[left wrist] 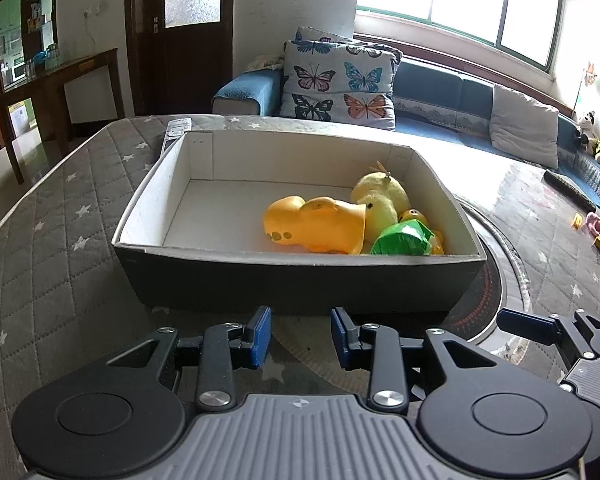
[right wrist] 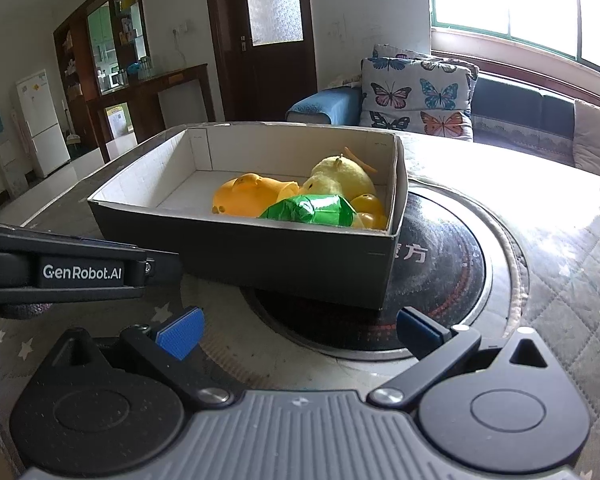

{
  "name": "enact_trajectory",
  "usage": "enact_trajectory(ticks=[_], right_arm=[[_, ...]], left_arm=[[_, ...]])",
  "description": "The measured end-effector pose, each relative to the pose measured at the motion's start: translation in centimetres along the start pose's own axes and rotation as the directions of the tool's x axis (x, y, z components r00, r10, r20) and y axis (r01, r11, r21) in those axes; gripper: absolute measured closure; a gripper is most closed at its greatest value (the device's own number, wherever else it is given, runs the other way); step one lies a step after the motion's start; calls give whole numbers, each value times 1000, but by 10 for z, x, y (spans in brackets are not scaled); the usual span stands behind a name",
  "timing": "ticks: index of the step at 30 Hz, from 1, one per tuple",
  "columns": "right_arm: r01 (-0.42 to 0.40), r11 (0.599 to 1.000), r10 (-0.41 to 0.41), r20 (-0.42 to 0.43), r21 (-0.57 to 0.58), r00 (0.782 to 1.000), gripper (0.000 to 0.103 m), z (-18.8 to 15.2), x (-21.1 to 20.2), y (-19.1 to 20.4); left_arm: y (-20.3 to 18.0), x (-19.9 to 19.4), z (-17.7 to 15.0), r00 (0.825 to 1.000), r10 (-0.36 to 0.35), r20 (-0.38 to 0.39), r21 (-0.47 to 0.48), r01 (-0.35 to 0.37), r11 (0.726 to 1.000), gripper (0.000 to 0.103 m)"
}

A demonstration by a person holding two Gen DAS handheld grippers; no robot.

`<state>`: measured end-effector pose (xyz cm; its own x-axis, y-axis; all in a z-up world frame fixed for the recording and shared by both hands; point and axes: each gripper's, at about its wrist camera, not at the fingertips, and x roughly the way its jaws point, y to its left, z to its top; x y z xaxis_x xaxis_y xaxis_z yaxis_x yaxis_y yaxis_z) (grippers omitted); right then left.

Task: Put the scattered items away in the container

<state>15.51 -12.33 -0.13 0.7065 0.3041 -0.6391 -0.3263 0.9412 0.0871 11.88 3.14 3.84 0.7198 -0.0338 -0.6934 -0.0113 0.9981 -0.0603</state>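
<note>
A dark cardboard box (left wrist: pixel 300 276) with a white inside stands on the quilted table; it also shows in the right wrist view (right wrist: pixel 260 256). In it lie an orange plastic toy (left wrist: pixel 312 224) (right wrist: pixel 248 198), a yellow plush chick (left wrist: pixel 380 196) (right wrist: pixel 340 178), a green crumpled wrapper (left wrist: pixel 402 238) (right wrist: pixel 312 208) and small yellow toys (right wrist: pixel 368 206). My left gripper (left wrist: pixel 301 334) is open and empty, just in front of the box's near wall. My right gripper (right wrist: pixel 298 332) is wide open and empty, in front of the box's right corner.
A remote control (left wrist: pixel 176 130) lies behind the box's far left corner. A round hob plate (right wrist: pixel 440 272) is set in the table under the box. A sofa with butterfly cushions (left wrist: pixel 340 80) stands behind. Small toys (left wrist: pixel 598 228) lie at the far right.
</note>
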Motion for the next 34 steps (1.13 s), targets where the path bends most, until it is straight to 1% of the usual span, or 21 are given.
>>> enact_trajectory(ticks=[14, 20, 34], right_arm=[[-10, 1000, 9, -16, -6, 1000, 0, 10, 16, -1], [-11, 1000, 10, -13, -11, 1000, 0, 14, 21, 0], [-9, 1000, 9, -12, -12, 1000, 0, 16, 26, 1]], left_arm=[[-2, 14, 12, 1000, 0, -6, 16, 0, 1000, 68], [0, 19, 16, 1000, 5, 2, 7, -5, 1000, 68], [4, 25, 17, 1000, 10, -14, -12, -11, 1000, 68]])
